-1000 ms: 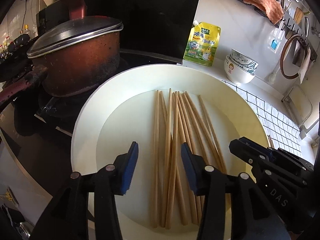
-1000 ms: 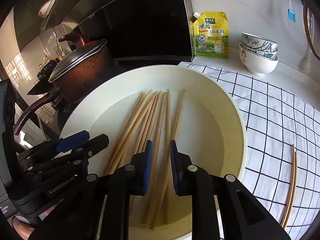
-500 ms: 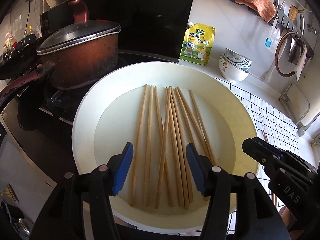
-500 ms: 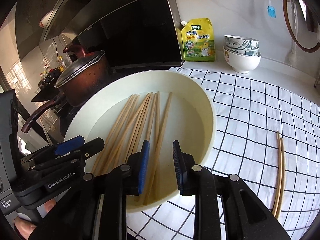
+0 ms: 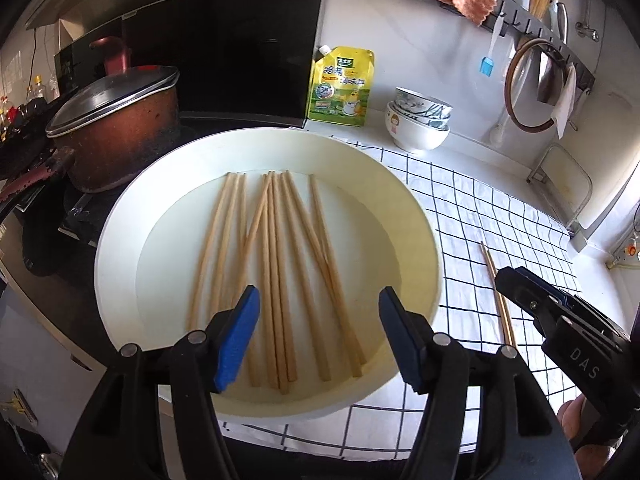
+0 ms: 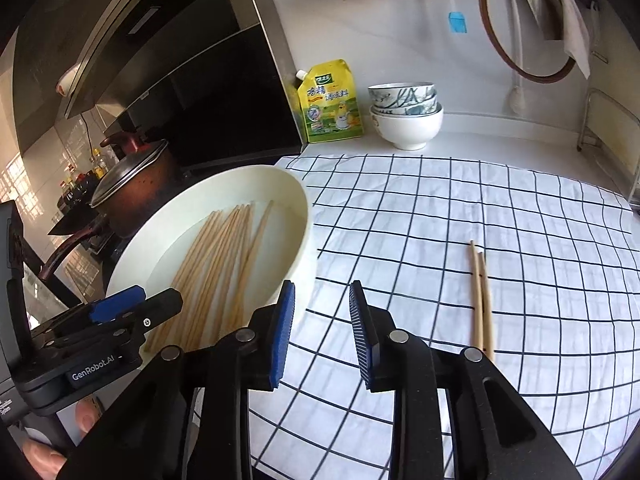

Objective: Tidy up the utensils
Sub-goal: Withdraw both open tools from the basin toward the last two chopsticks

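Observation:
Several wooden chopsticks point(image 5: 276, 264) point(image 6: 224, 256) lie loose in a wide cream basin point(image 5: 416, 216) point(image 6: 302, 216). A pair of chopsticks point(image 6: 482, 300) point(image 5: 498, 292) rests on the checked cloth to the right of the basin. My left gripper point(image 5: 316, 320) hovers over the basin's near rim, jaws opening, nothing between the pads. My right gripper point(image 6: 322, 316) hangs over the cloth just right of the basin's edge, its jaws opening and empty. Each gripper shows at the edge of the other's view: the right gripper's body point(image 5: 560, 320), the left gripper's body point(image 6: 100, 328).
A lidded brown pot point(image 5: 112, 128) point(image 6: 132, 184) sits on the dark hob left of the basin. A yellow seasoning pouch point(image 5: 342, 88) point(image 6: 328, 102) and stacked bowls point(image 5: 418, 124) point(image 6: 404, 114) stand at the back wall. The white checked cloth point(image 6: 500, 208) covers the counter on the right.
Both grippers have pulled back from the chopsticks; the right one has swung right from over the basin to over the cloth. Both pairs of jaws have widened.

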A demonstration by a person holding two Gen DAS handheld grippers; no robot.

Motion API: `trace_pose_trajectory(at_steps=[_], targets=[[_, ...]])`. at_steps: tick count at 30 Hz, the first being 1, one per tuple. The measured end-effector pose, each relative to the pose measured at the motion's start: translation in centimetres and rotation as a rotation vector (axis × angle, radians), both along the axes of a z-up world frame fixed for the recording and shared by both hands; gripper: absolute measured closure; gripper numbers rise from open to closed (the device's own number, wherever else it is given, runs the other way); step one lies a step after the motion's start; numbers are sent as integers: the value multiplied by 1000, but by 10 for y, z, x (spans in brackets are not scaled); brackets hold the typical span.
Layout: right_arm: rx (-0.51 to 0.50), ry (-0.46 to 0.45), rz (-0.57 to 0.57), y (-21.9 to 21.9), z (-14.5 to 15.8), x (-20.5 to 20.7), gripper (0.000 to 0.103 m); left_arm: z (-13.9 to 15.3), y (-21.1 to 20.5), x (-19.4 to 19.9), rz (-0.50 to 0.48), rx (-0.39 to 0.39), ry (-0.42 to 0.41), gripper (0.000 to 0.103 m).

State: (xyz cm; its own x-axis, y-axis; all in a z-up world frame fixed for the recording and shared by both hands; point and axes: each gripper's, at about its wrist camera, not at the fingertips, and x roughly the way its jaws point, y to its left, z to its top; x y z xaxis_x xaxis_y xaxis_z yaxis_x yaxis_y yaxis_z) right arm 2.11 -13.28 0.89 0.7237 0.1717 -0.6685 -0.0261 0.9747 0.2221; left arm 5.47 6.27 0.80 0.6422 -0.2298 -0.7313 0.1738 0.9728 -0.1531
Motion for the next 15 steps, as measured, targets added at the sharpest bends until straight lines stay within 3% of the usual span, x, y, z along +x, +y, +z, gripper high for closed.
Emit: trace_pose_trajectory(at_steps=[15], targets=[[-32,32,-179,-87,-19,-46,71,2,-74,-25,-137,-10,3,39]])
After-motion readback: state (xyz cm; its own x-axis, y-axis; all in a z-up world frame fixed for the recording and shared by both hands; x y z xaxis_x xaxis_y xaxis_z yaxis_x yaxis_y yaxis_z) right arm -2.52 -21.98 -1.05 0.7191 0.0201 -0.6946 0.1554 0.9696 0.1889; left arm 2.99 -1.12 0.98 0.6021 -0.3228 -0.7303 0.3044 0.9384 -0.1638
